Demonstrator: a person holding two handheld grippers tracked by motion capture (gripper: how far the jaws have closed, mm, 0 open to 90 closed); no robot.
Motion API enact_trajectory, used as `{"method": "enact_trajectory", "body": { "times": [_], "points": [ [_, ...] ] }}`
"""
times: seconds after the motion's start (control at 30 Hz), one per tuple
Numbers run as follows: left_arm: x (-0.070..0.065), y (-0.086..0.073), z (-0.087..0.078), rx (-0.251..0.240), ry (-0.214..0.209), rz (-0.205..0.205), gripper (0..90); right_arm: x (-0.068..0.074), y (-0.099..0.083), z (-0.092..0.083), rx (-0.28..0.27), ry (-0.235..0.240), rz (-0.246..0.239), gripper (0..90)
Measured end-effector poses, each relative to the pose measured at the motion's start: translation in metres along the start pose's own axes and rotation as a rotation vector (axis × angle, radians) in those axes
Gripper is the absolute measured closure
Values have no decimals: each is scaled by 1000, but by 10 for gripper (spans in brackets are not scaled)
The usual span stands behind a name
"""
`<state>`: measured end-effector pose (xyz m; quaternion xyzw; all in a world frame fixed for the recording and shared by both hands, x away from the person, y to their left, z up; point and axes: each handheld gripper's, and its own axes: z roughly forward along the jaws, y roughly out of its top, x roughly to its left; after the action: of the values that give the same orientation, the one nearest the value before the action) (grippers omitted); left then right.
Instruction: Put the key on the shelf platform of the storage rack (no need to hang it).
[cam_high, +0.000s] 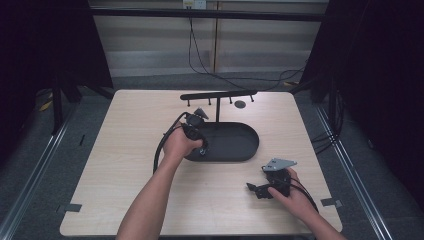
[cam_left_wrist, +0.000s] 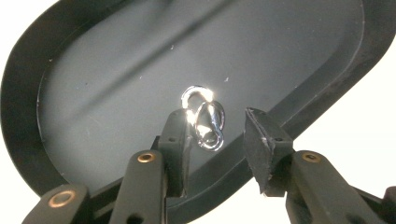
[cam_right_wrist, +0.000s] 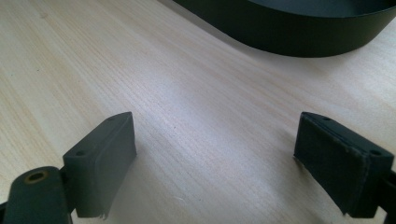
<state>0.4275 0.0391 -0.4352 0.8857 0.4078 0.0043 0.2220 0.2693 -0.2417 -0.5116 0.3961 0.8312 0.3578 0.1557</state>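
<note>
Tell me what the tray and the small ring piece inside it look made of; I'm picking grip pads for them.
Tray: probably matte black plastic or coated metal; its smooth floor gives a soft, dull sheen, and the look leaves that open. Ring piece: polished silver-coloured metal, judging by its bright mirror glints. It lies between the left claw pads, beside one pad and clear of the other.
</note>
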Motion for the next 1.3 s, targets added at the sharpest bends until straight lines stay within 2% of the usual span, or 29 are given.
{"method": "enact_trajectory", "body": {
  "times": [0.63,0.77,1.07,1.3],
  "points": [
    [1,-9,-24,-5,-17,-3,424,0,0,0,-1,-1,0,121],
    [2,-12,-26,4,-23,3,408,0,0,0,-1,-1,0,121],
    [6,-20,-34,-12,-28,-14,350,0,0,0,-1,-1,0,121],
    [9,-25,-38,-17,-30,-5,323,0,0,0,0,0,1,121]
  ]
}}
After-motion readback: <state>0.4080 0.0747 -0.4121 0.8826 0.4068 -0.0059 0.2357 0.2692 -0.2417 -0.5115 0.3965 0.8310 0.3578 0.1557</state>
